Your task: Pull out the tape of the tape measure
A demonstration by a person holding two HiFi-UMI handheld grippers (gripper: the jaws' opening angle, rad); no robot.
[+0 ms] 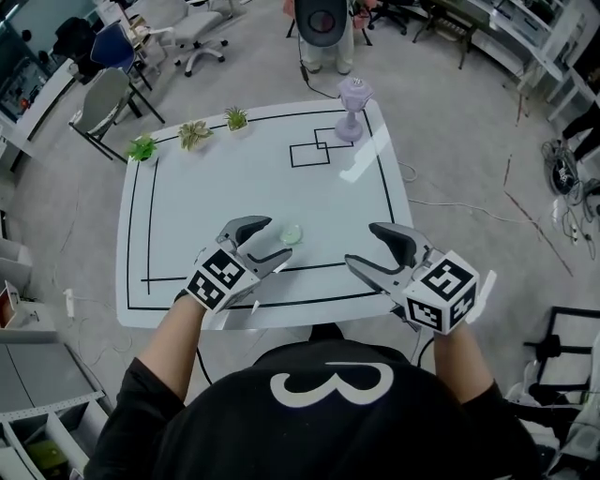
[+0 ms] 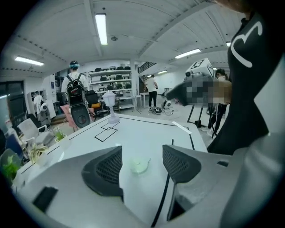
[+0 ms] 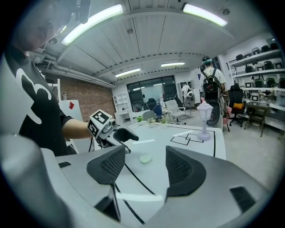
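A small round pale-green tape measure (image 1: 292,233) lies on the white table (image 1: 216,192) near the front black line. My left gripper (image 1: 279,239) is open just left of it, and the case sits on the table beyond the gap between the jaws (image 2: 140,165). My right gripper (image 1: 360,244) is open too, a short way to the right and pointing toward the tape measure (image 3: 145,158). Nothing is held by either one. No tape shows drawn out of the case. The left gripper (image 3: 126,135) appears in the right gripper view.
A lavender lamp-shaped ornament (image 1: 352,108) stands at the far right of the table, beside black outlined rectangles (image 1: 309,150). Three small potted plants (image 1: 195,134) line the far left edge. A person (image 1: 323,28) stands beyond the table; chairs (image 1: 103,103) stand at left.
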